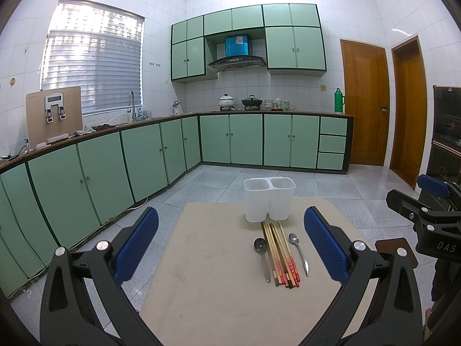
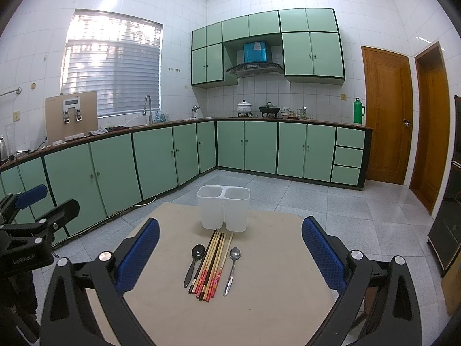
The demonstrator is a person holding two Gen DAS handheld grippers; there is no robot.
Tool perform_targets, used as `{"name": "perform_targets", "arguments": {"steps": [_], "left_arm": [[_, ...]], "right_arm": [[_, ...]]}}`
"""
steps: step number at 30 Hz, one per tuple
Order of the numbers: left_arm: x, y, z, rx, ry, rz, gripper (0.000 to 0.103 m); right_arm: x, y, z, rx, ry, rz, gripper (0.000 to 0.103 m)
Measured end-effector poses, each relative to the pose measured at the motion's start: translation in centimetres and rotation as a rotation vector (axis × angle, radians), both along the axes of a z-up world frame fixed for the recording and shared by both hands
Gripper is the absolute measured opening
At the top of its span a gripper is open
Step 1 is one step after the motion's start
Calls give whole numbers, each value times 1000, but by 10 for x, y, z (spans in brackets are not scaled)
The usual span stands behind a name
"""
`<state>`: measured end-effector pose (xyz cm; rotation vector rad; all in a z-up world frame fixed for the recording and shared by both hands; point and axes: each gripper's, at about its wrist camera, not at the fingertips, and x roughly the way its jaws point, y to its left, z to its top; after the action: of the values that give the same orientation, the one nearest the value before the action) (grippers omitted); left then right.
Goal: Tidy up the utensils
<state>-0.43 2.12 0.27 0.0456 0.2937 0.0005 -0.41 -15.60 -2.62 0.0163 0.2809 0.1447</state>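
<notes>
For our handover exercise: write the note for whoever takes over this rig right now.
Left gripper: jaws open, empty, above the table.
Right gripper: jaws open, empty.
White two-compartment holder stands at the far edge; nothing shows inside.
In front lie the chopsticks, a black spoon to their left, a steel spoon to their right.
Done: nothing. Left: everything goes into the holder.

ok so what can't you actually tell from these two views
- Inside of the white two-compartment holder: both views see only its rims; the frosted walls hide the bottoms.
- Near table edge: both views, cut off by the frame and gripper bodies.
- Chopsticks: exact count unclear, too tightly bundled.
- Items beside the stove pots: too small.
</notes>
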Motion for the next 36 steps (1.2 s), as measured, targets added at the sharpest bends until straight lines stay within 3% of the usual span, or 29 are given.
{"name": "perform_targets", "arguments": {"steps": [26, 32, 36], "left_arm": [[7, 9, -12, 8, 23, 8, 98], [47, 23, -29, 17, 85, 31, 98], [78, 33, -47, 18, 160, 47, 98]], "right_arm": [[10, 0, -5, 1, 26, -3, 97], [46, -2, -34, -16, 96, -2, 97], [88, 0, -59, -41, 194, -5, 97]]}}
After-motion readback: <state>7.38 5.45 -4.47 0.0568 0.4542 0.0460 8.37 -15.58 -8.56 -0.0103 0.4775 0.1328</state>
